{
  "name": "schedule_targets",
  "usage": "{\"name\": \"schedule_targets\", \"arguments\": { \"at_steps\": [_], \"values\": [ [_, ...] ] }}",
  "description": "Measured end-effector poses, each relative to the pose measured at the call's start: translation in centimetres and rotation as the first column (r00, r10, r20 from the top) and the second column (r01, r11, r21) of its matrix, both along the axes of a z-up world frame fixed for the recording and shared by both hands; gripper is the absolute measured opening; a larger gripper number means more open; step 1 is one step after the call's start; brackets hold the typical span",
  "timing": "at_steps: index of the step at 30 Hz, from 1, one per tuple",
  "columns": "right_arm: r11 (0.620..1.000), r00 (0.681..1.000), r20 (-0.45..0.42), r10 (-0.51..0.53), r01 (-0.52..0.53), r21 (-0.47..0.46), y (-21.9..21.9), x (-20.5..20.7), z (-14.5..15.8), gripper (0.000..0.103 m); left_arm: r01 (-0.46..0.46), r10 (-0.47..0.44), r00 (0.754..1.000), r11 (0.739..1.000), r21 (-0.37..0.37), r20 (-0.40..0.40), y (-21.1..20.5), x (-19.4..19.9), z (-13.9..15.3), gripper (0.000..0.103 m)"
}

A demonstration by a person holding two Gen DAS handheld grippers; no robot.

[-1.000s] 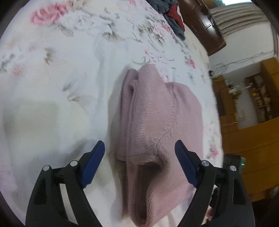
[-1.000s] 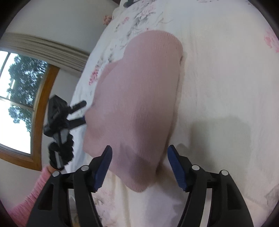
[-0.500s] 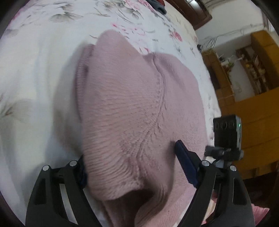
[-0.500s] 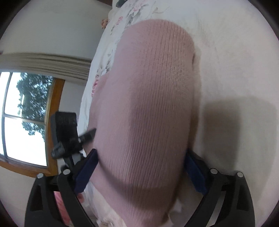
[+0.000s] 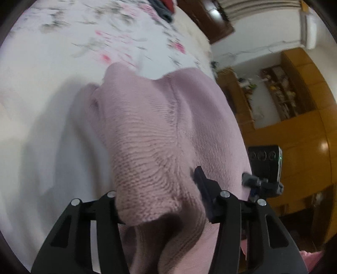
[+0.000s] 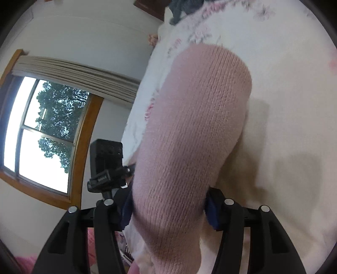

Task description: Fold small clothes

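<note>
The left gripper [image 5: 158,202] is clamped on one end of the pink knitted garment [image 5: 160,134], whose thick ribbed fold bulges between its black fingers and spreads forward over the floral bedsheet [image 5: 52,69]; the right gripper [image 6: 168,207] likewise pinches the other end of the garment [image 6: 189,130], its blue pads pressed into the knit at both sides. Dark clothes [image 6: 183,6] lie far up the bed; a window [image 6: 40,130] shows at the left of the right wrist view.
</note>
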State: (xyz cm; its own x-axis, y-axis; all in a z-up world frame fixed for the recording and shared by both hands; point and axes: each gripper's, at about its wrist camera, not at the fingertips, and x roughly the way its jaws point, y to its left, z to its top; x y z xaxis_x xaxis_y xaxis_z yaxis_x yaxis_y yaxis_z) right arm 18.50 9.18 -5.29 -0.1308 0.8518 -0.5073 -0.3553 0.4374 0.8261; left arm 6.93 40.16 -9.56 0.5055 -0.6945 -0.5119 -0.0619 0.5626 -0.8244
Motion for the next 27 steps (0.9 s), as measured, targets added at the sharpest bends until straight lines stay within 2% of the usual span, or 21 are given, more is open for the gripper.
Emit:
{"name": "schedule_targets", "arguments": {
  "at_steps": [3, 6, 9, 13, 17, 20, 21, 23, 27],
  "values": [
    [1.000, 1.000, 0.008, -0.021, 0.022, -0.010, -4.8, -1.9, 2.3, 0.057, 0.040, -0.039, 0.999, 0.999, -0.006, 0.031, -4.5, -1.9, 1.7, 0.049],
    [0.998, 0.999, -0.006, -0.043, 0.043, -0.041, -9.5, -4.5, 3.3, 0.057, 0.072, -0.072, 0.996, 0.997, 0.005, 0.045, -9.1, -4.2, 2.5, 0.049],
    [0.993, 0.998, -0.012, -0.069, 0.068, -0.092, -13.6, -7.1, 3.4, 0.057, 0.101, -0.101, 0.995, 0.995, 0.011, 0.021, -12.9, -5.9, 1.7, 0.048],
    [0.977, 0.990, -0.044, -0.135, 0.126, -0.170, -18.3, -9.6, 1.1, 0.057, 0.137, -0.135, 0.990, 0.989, 0.050, -0.040, -16.5, -7.6, -0.9, 0.047],
    [0.941, 0.977, -0.069, -0.204, 0.176, -0.290, -21.5, -11.5, -4.0, 0.059, 0.107, -0.096, 0.991, 0.987, 0.122, -0.093, -17.2, -9.8, -4.1, 0.048],
    [0.943, 0.968, -0.088, -0.236, 0.206, -0.261, -22.4, -12.0, -6.3, 0.064, 0.078, -0.063, 0.991, 0.988, 0.131, -0.116, -16.7, -10.6, -5.9, 0.056],
    [0.944, 0.966, -0.094, -0.242, 0.212, -0.254, -22.5, -12.0, -6.5, 0.066, 0.072, -0.056, 0.991, 0.987, 0.141, -0.118, -16.7, -10.7, -6.0, 0.060],
    [0.942, 0.966, -0.090, -0.244, 0.215, -0.257, -22.2, -12.2, -6.5, 0.069, 0.064, -0.046, 0.991, 0.987, 0.146, -0.126, -16.6, -10.6, -6.1, 0.062],
    [0.933, 0.976, -0.043, -0.212, 0.190, -0.304, -20.7, -12.3, -4.9, 0.073, 0.058, -0.033, 0.990, 0.981, 0.183, -0.138, -16.7, -11.1, -4.2, 0.060]
  ]
}}
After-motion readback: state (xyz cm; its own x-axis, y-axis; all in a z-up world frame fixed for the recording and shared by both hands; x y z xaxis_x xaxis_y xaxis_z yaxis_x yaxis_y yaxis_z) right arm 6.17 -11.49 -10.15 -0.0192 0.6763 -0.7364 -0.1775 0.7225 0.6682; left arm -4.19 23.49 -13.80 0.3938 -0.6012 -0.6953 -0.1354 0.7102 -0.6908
